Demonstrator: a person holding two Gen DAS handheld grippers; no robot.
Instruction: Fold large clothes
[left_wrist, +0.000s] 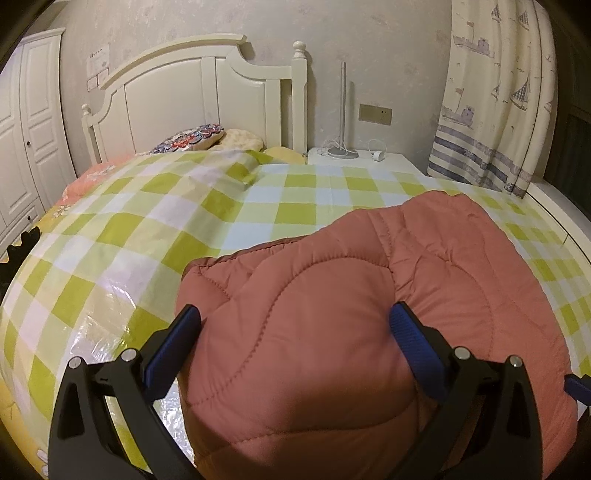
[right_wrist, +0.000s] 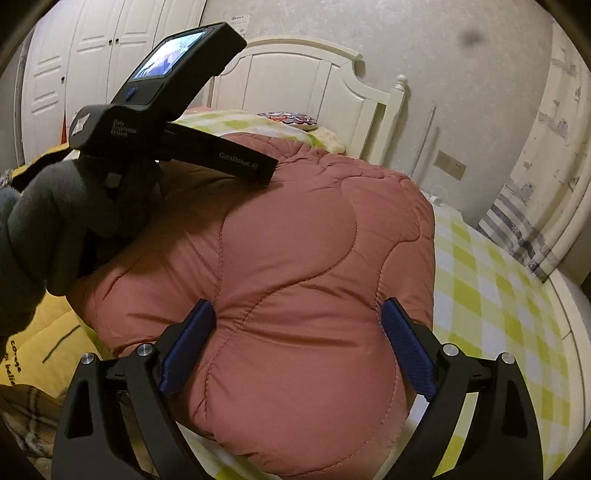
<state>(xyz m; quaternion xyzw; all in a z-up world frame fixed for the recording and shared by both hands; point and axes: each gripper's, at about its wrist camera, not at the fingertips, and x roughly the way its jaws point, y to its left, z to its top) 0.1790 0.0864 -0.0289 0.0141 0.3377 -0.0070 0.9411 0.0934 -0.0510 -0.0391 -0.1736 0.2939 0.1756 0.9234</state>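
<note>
Here, a pink quilted jacket (left_wrist: 325, 295) lies bundled at the bed's (left_wrist: 110, 236) near edge, seemingly folded; both the left gripper (left_wrist: 295, 332) and right gripper (right_wrist: 299, 332) hover spread, pinching nothing.

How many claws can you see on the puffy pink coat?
2. The left claw sits over the pink coat near its left side. The right claw sits over its right side. Both are open.

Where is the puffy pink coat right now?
The pink coat lies folded on the green checked bed cover, near the foot, between both open tongs in each wrist view.
</note>
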